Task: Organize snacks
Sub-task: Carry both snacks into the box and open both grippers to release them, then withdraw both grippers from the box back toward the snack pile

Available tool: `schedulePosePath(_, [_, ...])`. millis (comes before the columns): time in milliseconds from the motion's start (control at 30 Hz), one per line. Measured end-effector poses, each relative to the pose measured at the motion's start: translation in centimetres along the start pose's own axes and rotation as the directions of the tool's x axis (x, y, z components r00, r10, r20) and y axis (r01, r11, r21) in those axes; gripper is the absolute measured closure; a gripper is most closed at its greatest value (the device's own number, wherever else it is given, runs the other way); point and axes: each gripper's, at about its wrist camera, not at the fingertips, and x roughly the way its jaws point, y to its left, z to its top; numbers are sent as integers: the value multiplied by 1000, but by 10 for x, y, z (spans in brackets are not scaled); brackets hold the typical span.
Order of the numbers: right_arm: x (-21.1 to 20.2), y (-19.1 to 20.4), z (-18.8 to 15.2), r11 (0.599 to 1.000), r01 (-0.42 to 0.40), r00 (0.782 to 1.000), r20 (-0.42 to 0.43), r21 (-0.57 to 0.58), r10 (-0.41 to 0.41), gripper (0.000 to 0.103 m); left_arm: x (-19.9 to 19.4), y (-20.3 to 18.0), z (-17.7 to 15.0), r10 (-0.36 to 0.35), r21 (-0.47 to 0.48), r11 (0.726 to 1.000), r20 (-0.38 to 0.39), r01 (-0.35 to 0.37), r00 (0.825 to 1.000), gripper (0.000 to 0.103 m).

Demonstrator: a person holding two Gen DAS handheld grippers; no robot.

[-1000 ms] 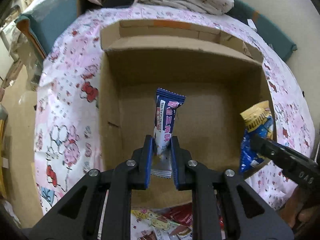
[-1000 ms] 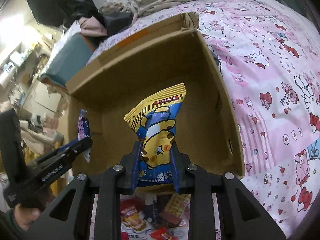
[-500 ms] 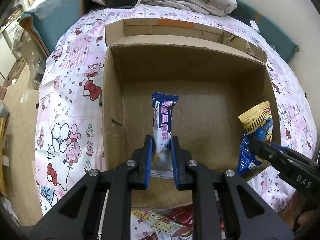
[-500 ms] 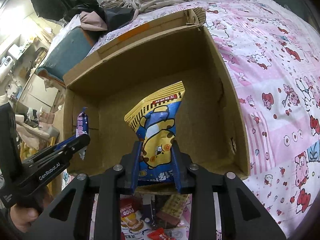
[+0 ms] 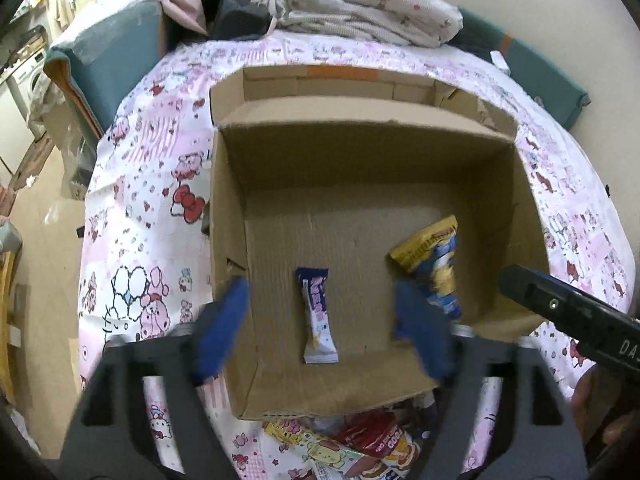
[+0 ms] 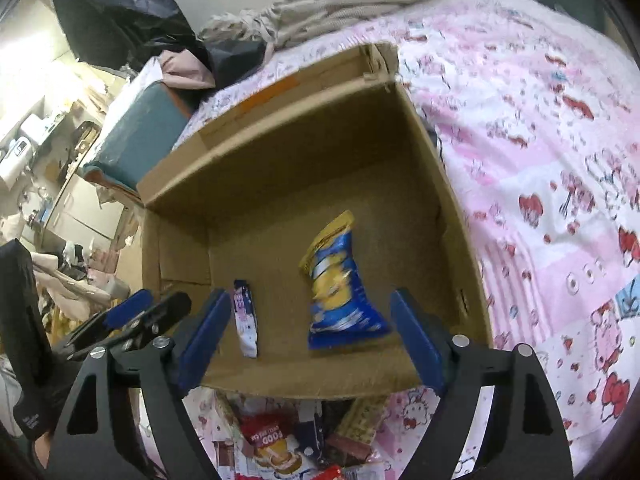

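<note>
An open cardboard box (image 5: 228, 208) (image 6: 448, 208) sits on a pink cartoon-print bedspread. A slim blue-and-white snack bar (image 5: 318, 316) (image 6: 245, 322) lies on the box floor near the front. A yellow-and-blue snack bag (image 5: 436, 264) (image 6: 338, 284) lies to its right, blurred. My left gripper (image 5: 320, 328) is open and empty above the front of the box. My right gripper (image 6: 310, 336) is open and empty too, above the bag. The right gripper also shows at the right in the left wrist view (image 5: 568, 316).
Several more snack packs (image 5: 360, 448) (image 6: 304, 436) lie on the bedspread just in front of the box. Crumpled bedding and clothes (image 5: 360, 12) pile up behind it. A teal cushion (image 5: 104, 64) lies at the left edge of the bed.
Both grippers have opened wide and pulled back. The snack bar and the yellow-and-blue bag have dropped from the fingers onto the box floor.
</note>
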Motion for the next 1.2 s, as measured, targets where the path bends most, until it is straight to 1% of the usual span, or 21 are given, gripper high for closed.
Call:
schedulePosePath(33, [-1,0,1,1000,-3,1000,1,-4,3,18,-2,0,1,-2,2,1000,8,2,1000,16])
schedulePosePath(200, [-3,-2,2,1000,-7,1000,-2,16,7,18,-8,2,4,-11,-1,1000,32,11,999,16])
schedulePosePath(367, [-15,2,0,1000,-10,1000,25,8,10,18,-21,11,2,-13,-30,999,67,15,998,16])
schedulePosePath(400, [-18,3,-1,1000,-16,999,31,6,15,14,-26,14,2,-19,-41,999,75,22,997,16])
schedulePosePath(433, [-21,4,-2,1000,-28,999,34,7,28,8,-29,16,1,-43,-49,998,79,47,996,16])
schedulePosePath(467, [-26,5,-4,999,-54,998,41,8,54,4,-34,18,0,-88,-61,994,87,94,992,15])
schedulePosePath(500, [-30,7,-6,998,-64,997,48,3,64,0,-39,20,0,-111,-73,990,97,118,989,14])
schedulePosePath(567, [-40,12,-9,998,-59,996,65,-21,60,0,-52,21,-1,-96,-75,992,127,106,987,2])
schedulePosePath(633, [-52,17,-14,998,-36,995,92,-47,41,0,-64,18,-3,-69,-50,996,163,78,984,0])
schedulePosePath(733, [-68,21,-23,998,1,991,132,-70,8,0,-76,13,-10,-45,-12,999,182,48,982,0])
schedulePosePath(900, [-88,21,-44,998,35,988,155,-60,-25,0,-87,16,-27,-8,-21,1000,160,12,987,0])
schedulePosePath(933, [-89,21,-47,998,28,989,145,-59,-20,0,-88,17,-31,-5,-24,1000,146,9,989,0])
schedulePosePath(1033, [-90,19,-59,998,45,992,116,-33,-41,0,-89,20,-43,6,-32,999,91,-3,996,0])
schedulePosePath(1200, [-89,10,-81,998,56,997,57,24,-57,0,-89,26,-64,12,-60,998,28,-10,1000,0])
